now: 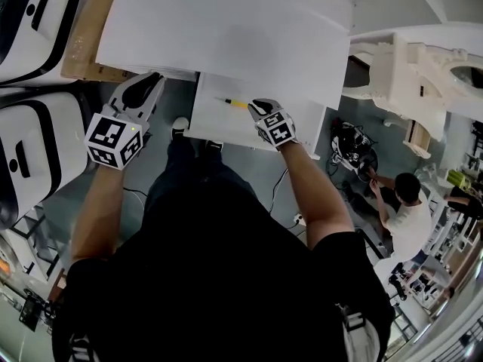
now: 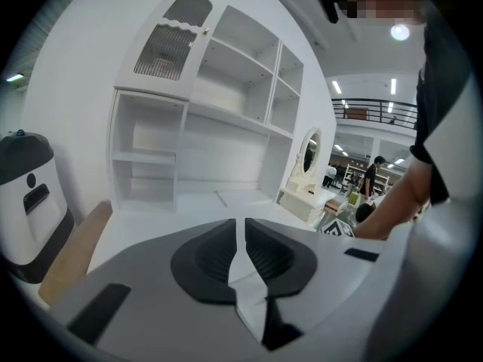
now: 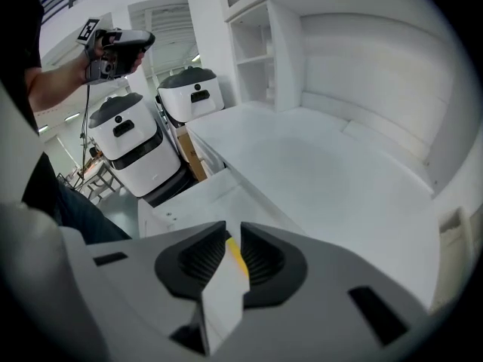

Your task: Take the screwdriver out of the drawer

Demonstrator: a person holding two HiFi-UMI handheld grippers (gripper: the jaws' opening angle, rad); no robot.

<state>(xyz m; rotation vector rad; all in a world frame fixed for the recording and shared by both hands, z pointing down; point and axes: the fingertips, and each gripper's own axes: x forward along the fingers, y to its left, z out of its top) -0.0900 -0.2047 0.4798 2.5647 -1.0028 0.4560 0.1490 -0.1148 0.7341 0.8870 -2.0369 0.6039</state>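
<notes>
- The person's left forearm [image 1: 102, 202] comes up the left side, elbow bent. It holds the left tongs [image 1: 153, 78] off the near left corner of the drawer, over the floor, with the marker cube [image 1: 115, 140] nearest the body and the tips aimed away and slightly down.
- The left tongs' jaws stand together with only a thin slit between them. Nothing is in it.
- The right forearm [image 1: 313, 194] stretches forward and down. The right tongs [image 1: 256, 105] tilt steeply into the open drawer [image 1: 219, 119] near its right half, and their own marker cube [image 1: 276, 129] faces up.
- The right tongs' jaws stand apart. The right gripper view shows the yellow handle in the gap, and the pads do not visibly press on it.
- The screwdriver [image 1: 235, 102] lies flat on the white floor of the drawer, just left of the right tongs' tips. Its thin shaft points left.
- The drawer sticks out from under the near edge of the white bench [image 1: 226, 29].
- Left of the bench, a wooden board [image 1: 87, 44] leans by its side, with two white-and-black machines [image 1: 38, 149] beyond it.
- At the bench's far side rises a white hutch of open shelves [image 2: 204, 104].
</notes>
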